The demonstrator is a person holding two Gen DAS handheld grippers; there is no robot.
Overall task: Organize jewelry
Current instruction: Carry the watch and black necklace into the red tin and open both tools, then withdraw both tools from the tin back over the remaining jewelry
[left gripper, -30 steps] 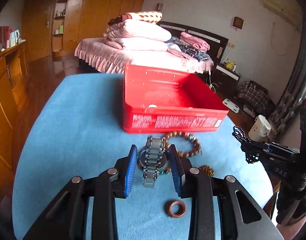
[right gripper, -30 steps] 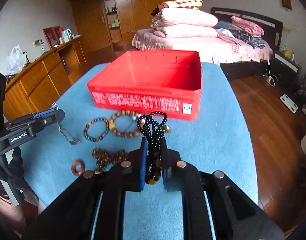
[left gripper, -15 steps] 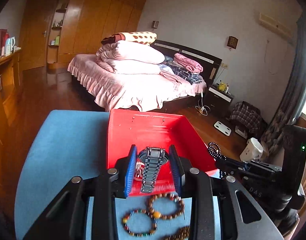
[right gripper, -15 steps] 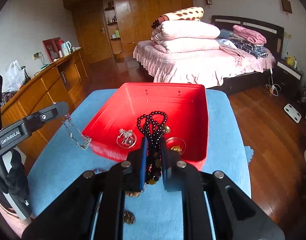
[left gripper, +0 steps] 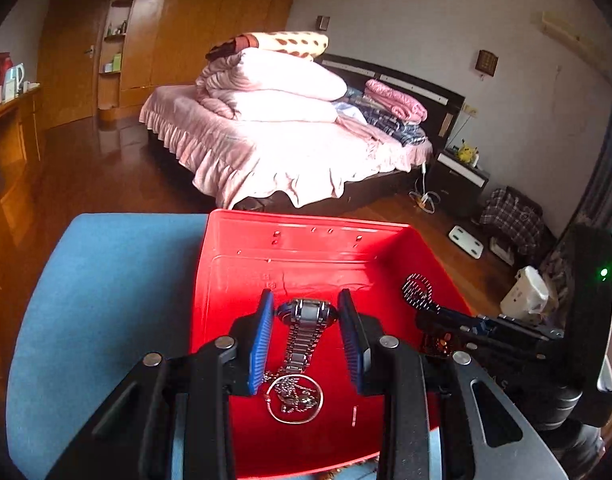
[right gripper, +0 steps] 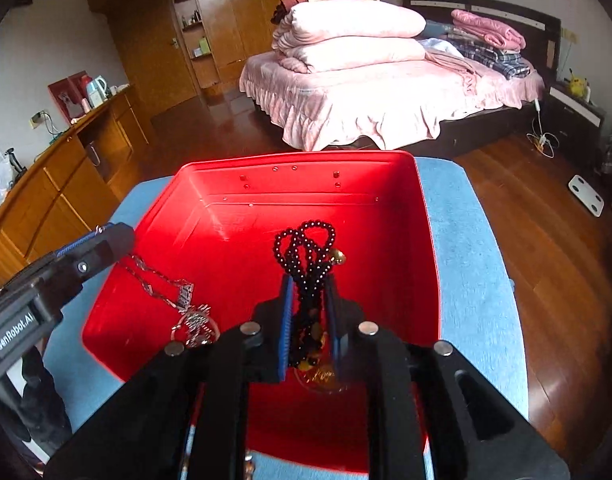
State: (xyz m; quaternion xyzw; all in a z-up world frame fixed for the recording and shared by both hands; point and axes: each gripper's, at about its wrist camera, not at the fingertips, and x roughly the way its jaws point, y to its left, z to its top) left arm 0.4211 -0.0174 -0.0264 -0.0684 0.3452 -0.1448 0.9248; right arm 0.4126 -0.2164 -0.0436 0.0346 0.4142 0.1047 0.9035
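A red box (left gripper: 241, 264) stands on the blue table (left gripper: 105, 280). My left gripper (left gripper: 305, 300) hangs over its inside, shut on a silver watch (left gripper: 306, 314) whose metal strap (right gripper: 161, 280) dangles down. My right gripper (right gripper: 309, 284) hovers over the box's right half with a black bead necklace (right gripper: 306, 244) between its pads; the jaws are opening, and the beads still stand up between them. A silver ring-shaped piece (left gripper: 293, 396) lies on the box floor below the watch. A gold-coloured piece (right gripper: 322, 376) lies under the right gripper.
The blue table top (right gripper: 458, 240) ends just beyond the box, with wooden floor (right gripper: 546, 240) behind and to the right. A pink bed (right gripper: 366, 92) stands further back, and wooden cabinets (right gripper: 45, 184) line the left side.
Both grippers have moved forward from over the table to above the red box, carrying the watch and the black beads. The loose bracelets on the table have dropped out of view.
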